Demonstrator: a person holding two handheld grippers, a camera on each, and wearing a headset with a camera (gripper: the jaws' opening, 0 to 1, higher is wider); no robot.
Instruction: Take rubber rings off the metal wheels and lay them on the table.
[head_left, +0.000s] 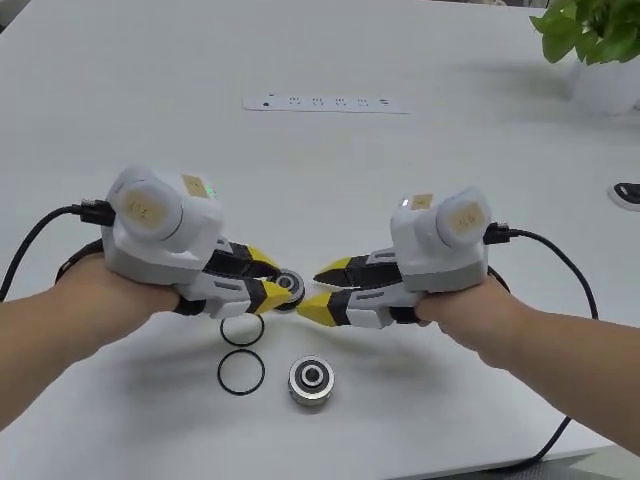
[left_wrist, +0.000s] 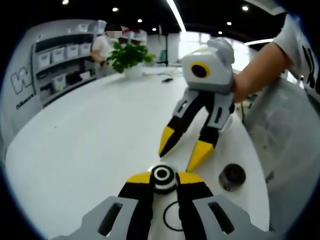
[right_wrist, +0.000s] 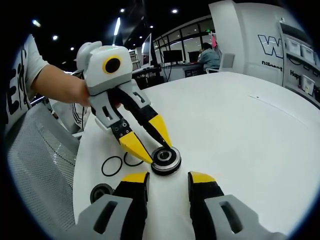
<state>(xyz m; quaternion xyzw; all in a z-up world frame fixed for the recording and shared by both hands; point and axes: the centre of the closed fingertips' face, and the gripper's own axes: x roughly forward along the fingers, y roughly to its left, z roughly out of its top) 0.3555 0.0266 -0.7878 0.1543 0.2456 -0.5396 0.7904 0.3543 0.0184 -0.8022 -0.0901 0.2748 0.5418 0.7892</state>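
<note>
White smooth desk (head_left: 330, 170), frame centre: left gripper (head_left: 279, 281) fingers clamp round metal wheel (head_left: 290, 285); right gripper (head_left: 323, 289) fingers apart, empty. 2 thin black rubber rings (head_left: 219, 372) lie flat, another wheel (head_left: 312, 381) lower centre.

In my right gripper view I read a big blue "W" (right_wrist: 270, 43) on the white wall (right_wrist: 240, 30) with a smaller line (right_wrist: 274, 63) beneath that seems to begin "Diligent", and my left gripper view shows a "W" on a wall (left_wrist: 30, 60) too.

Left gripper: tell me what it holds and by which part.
A small round metal wheel, pinched by opposite sides of its rim between the yellow-tipped fingers.
</note>
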